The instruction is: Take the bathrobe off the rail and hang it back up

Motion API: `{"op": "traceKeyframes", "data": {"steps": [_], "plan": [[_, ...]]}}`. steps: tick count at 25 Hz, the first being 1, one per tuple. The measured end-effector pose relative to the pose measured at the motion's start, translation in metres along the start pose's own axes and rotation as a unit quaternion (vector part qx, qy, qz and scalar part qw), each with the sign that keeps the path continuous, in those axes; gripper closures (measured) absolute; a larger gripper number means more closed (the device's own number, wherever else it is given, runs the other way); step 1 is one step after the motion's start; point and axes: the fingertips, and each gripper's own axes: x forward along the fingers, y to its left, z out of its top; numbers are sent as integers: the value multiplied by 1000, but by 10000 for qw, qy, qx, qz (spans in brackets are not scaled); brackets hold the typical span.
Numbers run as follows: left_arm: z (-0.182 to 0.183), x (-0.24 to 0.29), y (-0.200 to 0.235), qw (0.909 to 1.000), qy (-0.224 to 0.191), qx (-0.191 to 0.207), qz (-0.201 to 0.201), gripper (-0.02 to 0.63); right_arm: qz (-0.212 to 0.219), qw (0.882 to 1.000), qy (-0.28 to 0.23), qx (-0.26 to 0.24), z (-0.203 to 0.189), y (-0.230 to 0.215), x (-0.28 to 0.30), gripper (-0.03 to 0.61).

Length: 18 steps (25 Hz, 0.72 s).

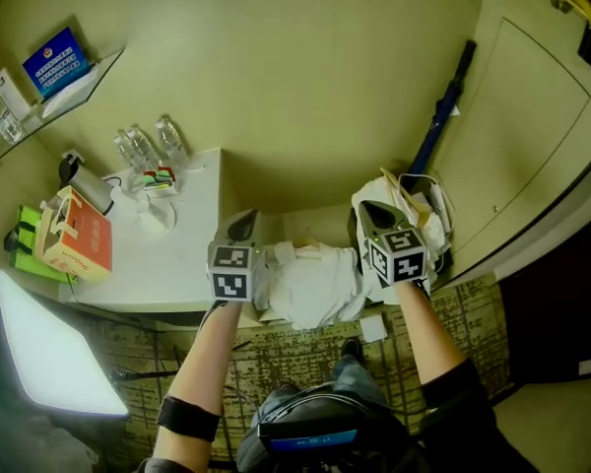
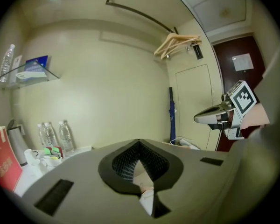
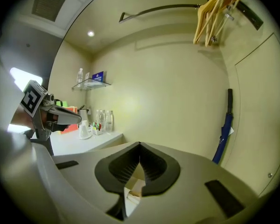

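Observation:
The white bathrobe [image 1: 315, 284] hangs bunched between my two raised grippers in the head view. My left gripper [image 1: 241, 227] is shut on its left part and my right gripper [image 1: 374, 213] is shut on its right part. White cloth [image 2: 147, 197] shows just under the closed jaws in the left gripper view, and more cloth [image 3: 130, 195] in the right gripper view. The curved rail [image 2: 135, 12] runs high along the wall, with bare wooden hangers [image 2: 177, 43] at its right end. It is also visible as the rail [image 3: 163, 8] with the hangers [image 3: 212, 17] above the right gripper [image 3: 140, 144].
A white counter [image 1: 192, 254] at the left carries water bottles [image 1: 148, 146], a kettle [image 1: 84, 185] and a red box [image 1: 79, 235]. A glass shelf [image 1: 59, 92] sits above it. A blue umbrella [image 1: 438, 116] leans in the corner by a door [image 1: 542, 136].

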Motion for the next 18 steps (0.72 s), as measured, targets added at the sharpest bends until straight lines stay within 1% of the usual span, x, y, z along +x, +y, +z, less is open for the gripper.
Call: {"op": "traceKeyframes", "data": {"steps": [4, 10, 14, 18], "plan": [[2, -26, -2, 9999, -151, -71, -21, 611, -103, 9997, -204, 100, 12, -4, -34, 560], [1, -51, 0, 9990, -320, -303, 45, 611, -297, 9988, -361, 169, 7, -18, -61, 560], [-1, -58, -1, 9987, -353, -371, 54, 612, -330, 9985, -345, 267, -1, -23, -70, 560], [-4, -59, 3, 9977, -439, -505, 122, 612, -335, 9988, -267, 224, -8, -22, -69, 560]]}}
